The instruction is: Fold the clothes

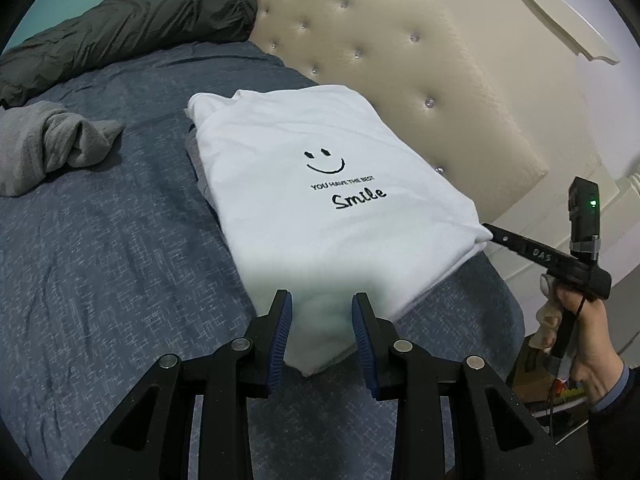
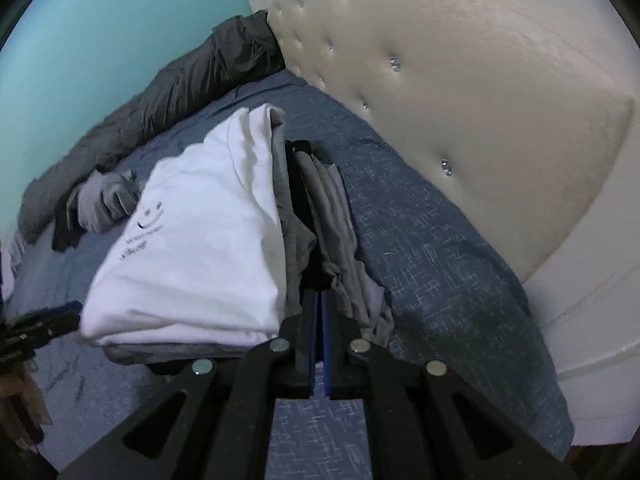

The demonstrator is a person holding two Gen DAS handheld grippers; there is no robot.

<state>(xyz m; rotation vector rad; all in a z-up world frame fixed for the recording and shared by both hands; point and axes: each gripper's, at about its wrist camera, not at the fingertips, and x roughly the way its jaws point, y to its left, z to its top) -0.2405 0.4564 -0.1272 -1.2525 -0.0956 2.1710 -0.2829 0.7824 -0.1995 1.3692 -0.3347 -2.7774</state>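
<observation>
Lying folded: white shirt (image 1: 320, 184) | blue bedspread (image 1: 100, 260) | cream headboard (image 1: 440, 92) | left jaws released | right jaws clenched, empty

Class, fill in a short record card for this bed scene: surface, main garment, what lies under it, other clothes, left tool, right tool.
surface: blue-grey woven bedspread beside a cream tufted headboard
main garment: folded white T-shirt with a black smiley print, lying flat
under it: folded grey garments, edges showing at the side
other clothes: crumpled grey garment; dark olive jacket along the far edge
left tool: open, fingers either side of the shirt's near corner
right tool: shut, empty, at the stack's side edge
</observation>
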